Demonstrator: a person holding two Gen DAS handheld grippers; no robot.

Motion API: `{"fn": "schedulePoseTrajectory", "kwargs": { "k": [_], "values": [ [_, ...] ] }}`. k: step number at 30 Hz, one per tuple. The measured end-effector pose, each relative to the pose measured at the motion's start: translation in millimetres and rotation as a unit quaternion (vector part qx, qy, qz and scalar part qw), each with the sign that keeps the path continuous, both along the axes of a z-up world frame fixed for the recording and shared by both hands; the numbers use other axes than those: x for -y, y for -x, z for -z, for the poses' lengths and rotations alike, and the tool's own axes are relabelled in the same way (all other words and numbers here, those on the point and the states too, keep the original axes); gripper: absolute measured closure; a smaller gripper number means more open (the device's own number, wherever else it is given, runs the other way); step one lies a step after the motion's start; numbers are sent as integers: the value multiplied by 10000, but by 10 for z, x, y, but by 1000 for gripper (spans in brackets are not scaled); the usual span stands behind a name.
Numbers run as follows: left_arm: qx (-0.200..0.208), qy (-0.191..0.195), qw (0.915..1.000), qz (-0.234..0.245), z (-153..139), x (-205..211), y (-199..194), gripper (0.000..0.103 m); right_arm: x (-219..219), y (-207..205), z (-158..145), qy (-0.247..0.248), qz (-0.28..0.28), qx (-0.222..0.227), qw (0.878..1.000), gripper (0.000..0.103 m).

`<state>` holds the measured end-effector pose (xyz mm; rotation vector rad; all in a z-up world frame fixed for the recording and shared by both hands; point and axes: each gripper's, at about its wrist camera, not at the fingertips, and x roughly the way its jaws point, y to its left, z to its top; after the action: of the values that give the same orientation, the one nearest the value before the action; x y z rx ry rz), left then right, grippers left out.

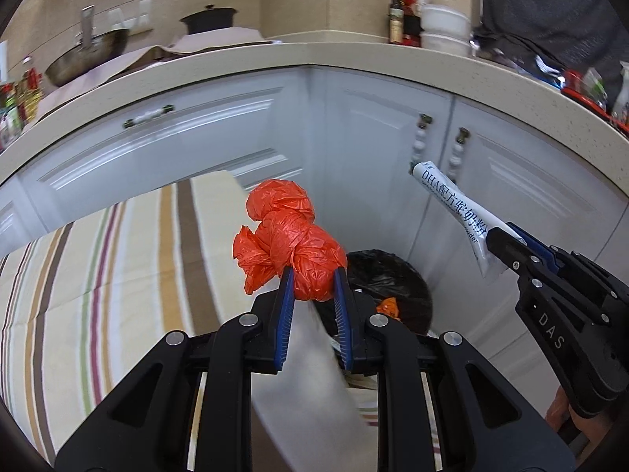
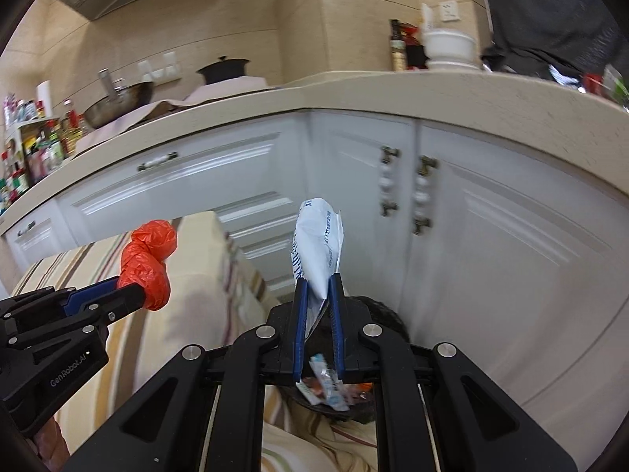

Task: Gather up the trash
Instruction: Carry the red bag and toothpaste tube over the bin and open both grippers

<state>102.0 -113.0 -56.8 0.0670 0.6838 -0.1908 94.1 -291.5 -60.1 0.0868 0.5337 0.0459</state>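
My left gripper (image 1: 313,275) is shut on a crumpled orange plastic bag (image 1: 287,240) and holds it in the air over the edge of the striped table. It also shows in the right wrist view (image 2: 151,263). My right gripper (image 2: 318,281) is shut on a white printed sachet (image 2: 318,244), also seen in the left wrist view (image 1: 460,212). Below both is a bin with a black liner (image 1: 393,279), with orange and printed wrappers inside (image 2: 326,387).
A striped tablecloth (image 1: 98,275) covers the table on the left. White cabinet doors (image 1: 393,149) stand behind the bin under a beige counter (image 1: 314,59) holding a wok, a dark pot, bottles and white bowls.
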Motion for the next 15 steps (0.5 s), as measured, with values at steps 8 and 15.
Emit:
{"fn": "schedulePoseTrajectory", "kwargs": {
  "k": [8, 15],
  "values": [
    [-194, -146, 9995, 223, 234, 429, -220, 84, 295, -84, 222, -113, 198, -181, 9996, 91],
    [-332, -234, 9987, 296, 399, 620, -427, 84, 417, -231, 387, -184, 251, -333, 9990, 91]
  ]
}}
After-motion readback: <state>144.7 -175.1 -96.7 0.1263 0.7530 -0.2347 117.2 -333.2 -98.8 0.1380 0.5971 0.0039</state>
